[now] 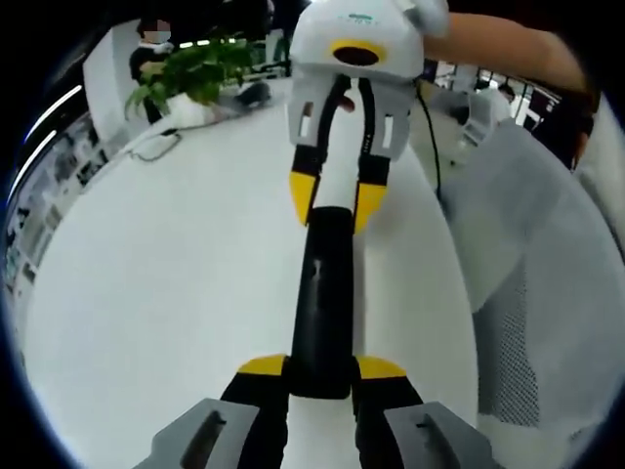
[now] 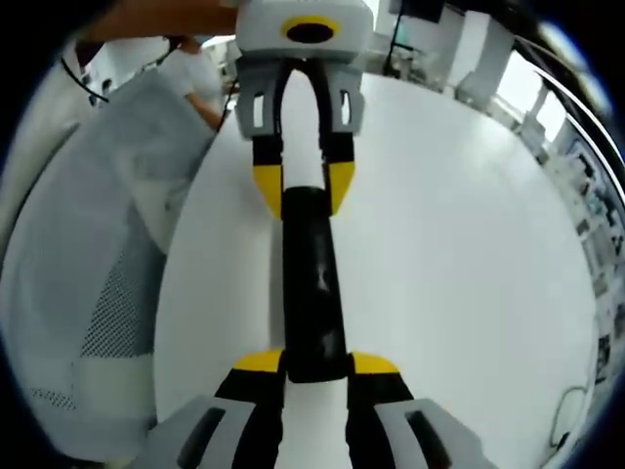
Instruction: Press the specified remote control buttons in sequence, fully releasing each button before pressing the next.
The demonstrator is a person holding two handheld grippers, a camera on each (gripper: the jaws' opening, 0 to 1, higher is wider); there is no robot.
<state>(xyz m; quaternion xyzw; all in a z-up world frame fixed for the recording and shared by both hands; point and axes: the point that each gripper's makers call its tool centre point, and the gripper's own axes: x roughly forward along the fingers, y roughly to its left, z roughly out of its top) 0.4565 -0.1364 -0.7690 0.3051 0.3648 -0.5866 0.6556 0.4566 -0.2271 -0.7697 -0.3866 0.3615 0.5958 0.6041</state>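
A long black remote control point(image 1: 322, 283) lies lengthwise above the white table point(image 1: 176, 264), held at both ends. My left gripper point(image 1: 320, 369) has its yellow-tipped jaws clamped on the near end. The right gripper point(image 1: 335, 200) reaches in from the top and grips the far end. In the right gripper view the same remote control point(image 2: 311, 283) runs up the middle, with my right gripper point(image 2: 316, 363) shut on its near end and the left gripper point(image 2: 305, 188) on the far end. The remote's buttons are too dark to make out.
A grey mesh chair point(image 1: 537, 254) stands close to the table edge, also visible as the chair point(image 2: 88, 264). A potted plant point(image 1: 195, 68) and a cable point(image 1: 156, 147) sit at the table's far side. A person's arm point(image 1: 498, 44) holds the right gripper.
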